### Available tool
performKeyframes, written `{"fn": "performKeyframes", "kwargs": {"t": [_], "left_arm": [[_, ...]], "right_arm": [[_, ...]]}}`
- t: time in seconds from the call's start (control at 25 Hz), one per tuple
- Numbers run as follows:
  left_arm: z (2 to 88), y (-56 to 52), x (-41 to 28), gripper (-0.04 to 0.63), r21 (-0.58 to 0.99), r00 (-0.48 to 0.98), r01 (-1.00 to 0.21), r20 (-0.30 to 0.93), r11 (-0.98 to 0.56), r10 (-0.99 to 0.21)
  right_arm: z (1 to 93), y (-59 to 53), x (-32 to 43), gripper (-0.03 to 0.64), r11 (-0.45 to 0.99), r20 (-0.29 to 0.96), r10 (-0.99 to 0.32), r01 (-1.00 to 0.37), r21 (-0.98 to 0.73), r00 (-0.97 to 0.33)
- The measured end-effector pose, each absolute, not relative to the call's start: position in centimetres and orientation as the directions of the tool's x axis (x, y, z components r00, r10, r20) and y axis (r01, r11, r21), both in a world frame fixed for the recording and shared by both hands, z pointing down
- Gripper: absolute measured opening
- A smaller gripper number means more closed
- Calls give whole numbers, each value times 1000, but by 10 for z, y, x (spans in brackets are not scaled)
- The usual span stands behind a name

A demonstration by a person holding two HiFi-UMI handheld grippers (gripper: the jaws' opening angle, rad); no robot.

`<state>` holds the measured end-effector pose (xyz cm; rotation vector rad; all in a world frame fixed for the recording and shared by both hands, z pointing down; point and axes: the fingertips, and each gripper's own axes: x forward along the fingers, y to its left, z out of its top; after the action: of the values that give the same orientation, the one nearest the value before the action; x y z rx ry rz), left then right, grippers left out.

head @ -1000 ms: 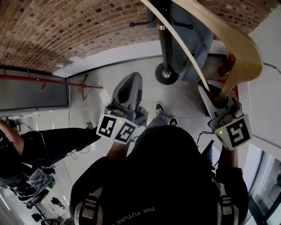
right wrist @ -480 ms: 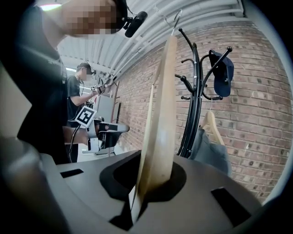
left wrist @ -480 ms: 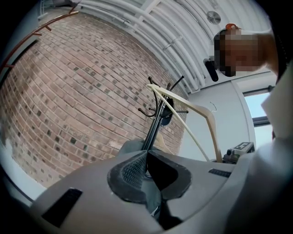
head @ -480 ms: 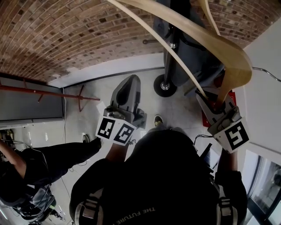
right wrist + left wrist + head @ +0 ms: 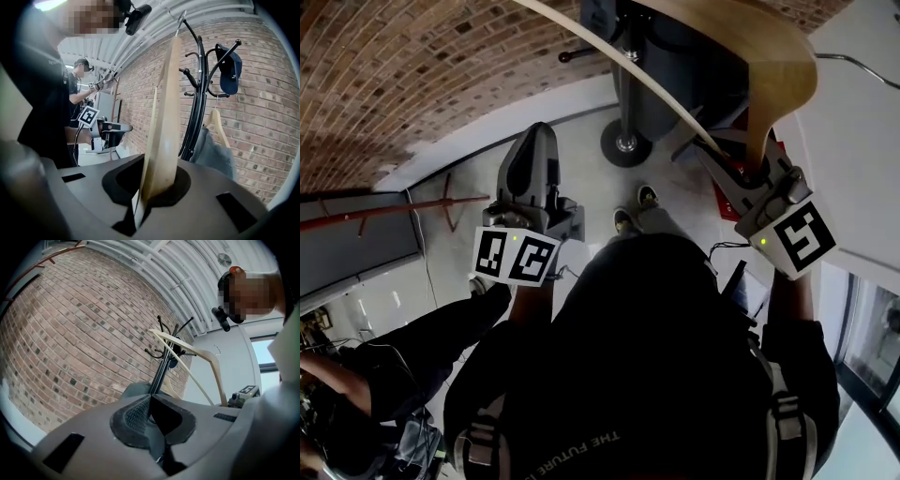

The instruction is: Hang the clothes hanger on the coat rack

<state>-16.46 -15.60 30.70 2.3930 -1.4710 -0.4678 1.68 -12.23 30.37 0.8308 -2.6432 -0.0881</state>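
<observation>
The right gripper (image 5: 154, 187) is clamping its jaws tight on one end of the wooden clothes hanger (image 5: 166, 117) and is holding it up in the air, close beside the black coat rack (image 5: 198, 108), so the picking-up part is looking done. The hanger's wire hook (image 5: 179, 23) is not yet resting over any of the rack's prongs, so as I judge it, guiding the hook onto a free prong and letting go are remaining. The left gripper (image 5: 152, 420) is idling with its jaws pressed together on nothing, taking no part in the carry.
</observation>
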Motion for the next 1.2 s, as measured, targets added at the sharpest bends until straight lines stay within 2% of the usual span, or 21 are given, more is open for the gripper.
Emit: {"fn": "performKeyframes", "kwargs": {"t": [0.44,1.2], "left_arm": [[303,-188,-145,21,391,398,-822,-125,-414,-909],[288,-222,-144,20,376,333,-852,-149,-365,-931]], "right_arm": [[308,-172,40,29,865,338,-498,-487,123,-799],[318,-229,51,29,907,512,-395,-412,86,-763]]}}
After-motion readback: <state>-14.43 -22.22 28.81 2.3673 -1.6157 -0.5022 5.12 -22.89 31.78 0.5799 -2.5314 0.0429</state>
